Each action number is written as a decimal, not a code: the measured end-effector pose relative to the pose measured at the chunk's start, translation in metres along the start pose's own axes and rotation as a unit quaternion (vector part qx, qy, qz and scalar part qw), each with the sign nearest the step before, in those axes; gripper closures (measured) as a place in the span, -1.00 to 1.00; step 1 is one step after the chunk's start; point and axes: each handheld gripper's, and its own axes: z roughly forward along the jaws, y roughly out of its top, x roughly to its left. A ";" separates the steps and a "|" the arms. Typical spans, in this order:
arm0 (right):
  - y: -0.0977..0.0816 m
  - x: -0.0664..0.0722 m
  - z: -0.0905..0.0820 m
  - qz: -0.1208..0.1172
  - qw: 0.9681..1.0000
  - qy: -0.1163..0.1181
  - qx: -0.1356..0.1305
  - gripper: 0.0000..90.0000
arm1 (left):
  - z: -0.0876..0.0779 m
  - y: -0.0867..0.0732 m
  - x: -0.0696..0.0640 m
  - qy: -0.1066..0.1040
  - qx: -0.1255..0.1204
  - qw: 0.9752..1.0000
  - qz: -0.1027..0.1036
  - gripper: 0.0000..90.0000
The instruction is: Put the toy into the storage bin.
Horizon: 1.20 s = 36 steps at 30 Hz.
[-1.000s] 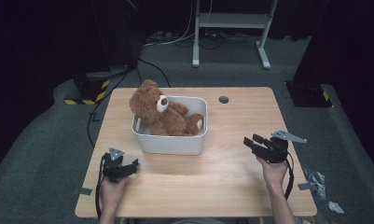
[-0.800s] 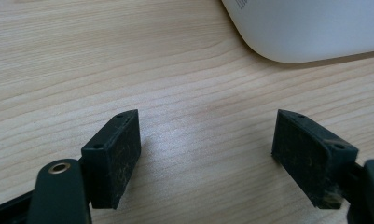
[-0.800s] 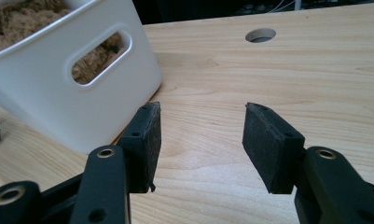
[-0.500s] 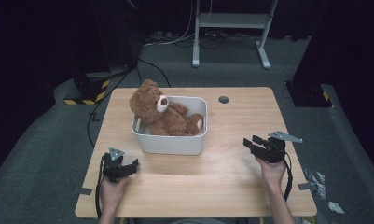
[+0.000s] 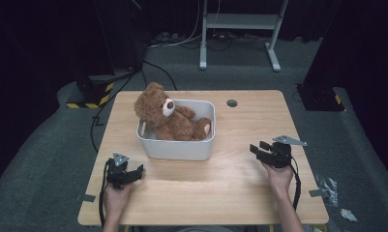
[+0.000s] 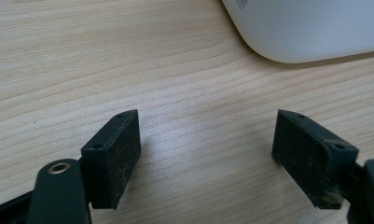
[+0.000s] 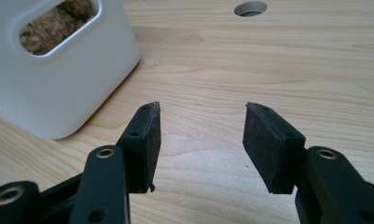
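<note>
Wooden surface (image 5: 240, 140), light grain, with a round hole (image 5: 231, 103) near its far edge. White plastic bin (image 5: 177, 145) sits left of centre, toward the far half of the surface. Brown teddy bear (image 5: 170, 118) lies inside the bin — head propped over the bin's far-left corner, pale muzzle turned right, feet toward the right wall. Left tongs (image 5: 136, 170) held low at the near-left of the surface, just in front of the bin's near-left corner, pointing right and slightly away from the person; jaws spread wide, nothing between them. In the left gripper view the left tongs (image 6: 205, 154) show bare wood between the two black pads, and the rounded lower corner of the bin (image 6: 310, 28) sits at upper right, apart from the jaws. Right tongs (image 5: 258, 149) held at the near-right of the surface, pointing left toward the bin, well apart from it; jaws parted, empty. In the right gripper view the right tongs (image 7: 201, 140) frame bare wood; the bin (image 7: 54, 79) stands at upper left with its handle slot showing brown fur behind it, and the hole (image 7: 250, 8) is at the top. Floor around is grey carpet; a white metal stand (image 5: 240, 29) stands beyond the far edge — dark cables (image 5: 124, 82) trail off the left side.
</note>
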 end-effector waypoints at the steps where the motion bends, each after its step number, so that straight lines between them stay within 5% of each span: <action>1: 0.000 0.000 0.001 -0.001 1.000 0.000 0.003 0.03 | 0.000 0.000 0.000 0.000 0.000 1.000 0.000 -0.48; 36: -0.006 -0.005 0.019 -0.022 0.997 -0.065 0.046 -0.06 | 0.000 0.000 0.000 0.000 0.000 1.000 0.000 -0.48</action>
